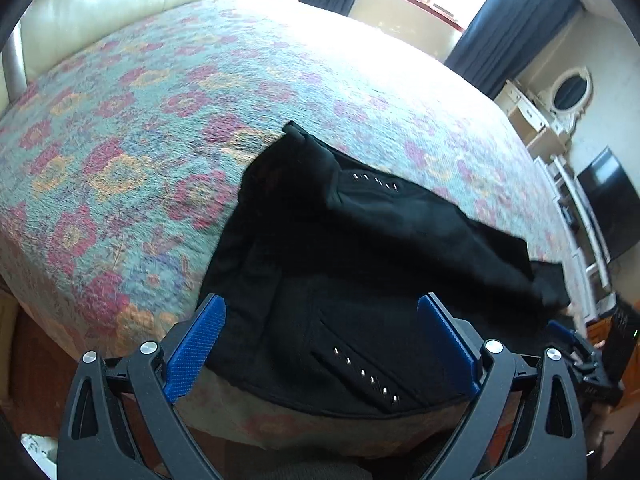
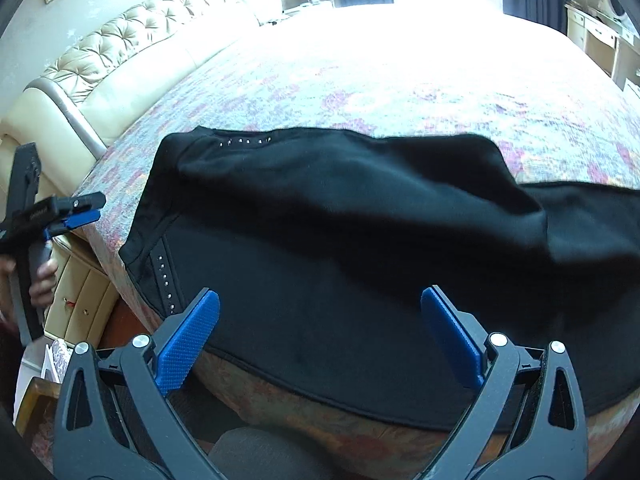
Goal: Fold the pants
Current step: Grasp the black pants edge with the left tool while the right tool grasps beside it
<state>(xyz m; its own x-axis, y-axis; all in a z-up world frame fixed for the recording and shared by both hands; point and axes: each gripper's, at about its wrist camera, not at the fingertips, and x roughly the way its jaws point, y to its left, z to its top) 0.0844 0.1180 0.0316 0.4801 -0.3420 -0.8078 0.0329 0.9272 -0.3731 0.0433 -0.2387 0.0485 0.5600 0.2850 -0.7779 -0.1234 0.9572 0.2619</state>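
Note:
Black pants (image 1: 360, 264) (image 2: 340, 240) with rows of small metal studs lie flat near the front edge of a bed, one leg laid over the other. My left gripper (image 1: 324, 344) hovers open just above the waist end, its blue pads (image 1: 192, 356) wide apart and empty. My right gripper (image 2: 320, 340) is open too, over the near leg by the bed's front edge. In the right wrist view the left gripper (image 2: 80, 210) shows at far left, held by a hand (image 2: 42, 280). The right gripper (image 1: 576, 344) appears at the right edge of the left wrist view.
The floral bedspread (image 1: 140, 140) (image 2: 400, 80) covers the bed. A cream tufted headboard (image 2: 132, 44) runs along the left. White furniture (image 1: 560, 128) and a dark screen (image 1: 612, 204) stand at right; dark curtains (image 1: 516, 28) flank a bright window.

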